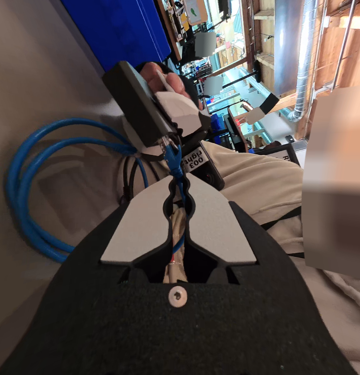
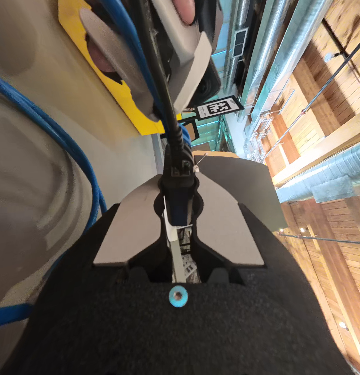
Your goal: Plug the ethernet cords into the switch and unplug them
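Left gripper (image 1: pixel 178 183) pinches blue ethernet cord (image 1: pixel 176 172) just behind plug at switch (image 1: pixel 138 109), right gripper (image 2: pixel 178 182) clamps switch w/ black cord: off-axis tug could jam latch.

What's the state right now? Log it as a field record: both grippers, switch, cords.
left gripper: shut on the blue ethernet cord, just behind its plug
right gripper: shut on the black switch, held edge-on between the fingers
plug: at the switch's port edge; cannot tell whether it is fully seated
blue loops: slack cord curled to one side of the switch
black cord: runs from the switch's end, beside the blue cord
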A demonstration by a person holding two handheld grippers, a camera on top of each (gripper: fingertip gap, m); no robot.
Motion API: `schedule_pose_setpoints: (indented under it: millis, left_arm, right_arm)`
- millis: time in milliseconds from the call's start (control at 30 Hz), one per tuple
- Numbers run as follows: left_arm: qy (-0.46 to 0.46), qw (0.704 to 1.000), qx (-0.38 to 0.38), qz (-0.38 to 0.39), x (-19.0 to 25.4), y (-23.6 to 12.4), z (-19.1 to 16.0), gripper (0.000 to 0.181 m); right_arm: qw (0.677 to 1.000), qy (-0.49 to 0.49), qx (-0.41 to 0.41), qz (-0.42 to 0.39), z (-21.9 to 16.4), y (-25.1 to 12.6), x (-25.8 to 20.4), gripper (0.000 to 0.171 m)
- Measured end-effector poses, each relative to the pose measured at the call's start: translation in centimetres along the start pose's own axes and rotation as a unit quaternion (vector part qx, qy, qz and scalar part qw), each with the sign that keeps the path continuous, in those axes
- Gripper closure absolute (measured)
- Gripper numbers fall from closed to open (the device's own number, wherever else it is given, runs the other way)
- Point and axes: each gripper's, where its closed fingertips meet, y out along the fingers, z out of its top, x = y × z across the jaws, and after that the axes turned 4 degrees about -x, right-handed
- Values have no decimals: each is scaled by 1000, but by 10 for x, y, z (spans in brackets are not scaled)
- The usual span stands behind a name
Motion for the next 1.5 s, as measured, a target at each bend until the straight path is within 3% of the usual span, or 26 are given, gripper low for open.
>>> schedule_pose_setpoints:
  millis: [167, 267, 400, 600, 867, 1067, 1200, 1300, 1500]
  left_arm:
    - [-27, 1000, 0, -2, -3, -13, -1, 177]
    - [-36, 998, -45, -4, -2, -13, -12, 176]
    - [-26, 998, -54, 23, -4, -14, -15, 176]
    - [-45, 994, -93, 35, -6, -17, -26, 176]
    - [-61, 995, -81, -24, 6, -25, -22, 176]
    - [-43, 995, -87, -18, 3, -22, -22, 176]
    - [-3, 996, -71, 55, -9, -21, -15, 176]
    - [67, 989, -13, 129, -12, -23, 4, 174]
    - [247, 922, 40, 297, -12, -21, 20, 169]
  right_arm:
    - [999, -42, 15, -14, 6, -2, -3, 147]
    - [996, -77, 36, -19, 13, -3, -10, 147]
    - [998, -30, 47, -3, 12, -2, -9, 147]
    - [995, -80, 55, -10, 21, -7, -16, 147]
    - [993, -86, 75, -25, 33, -15, -11, 147]
    - [996, -55, 71, -7, 33, -13, -15, 147]
    - [998, -43, 44, 12, 21, -7, -21, 147]
    - [997, 55, 20, 59, 6, 2, -22, 147]
    - [984, 142, -3, 110, -5, 4, -26, 147]
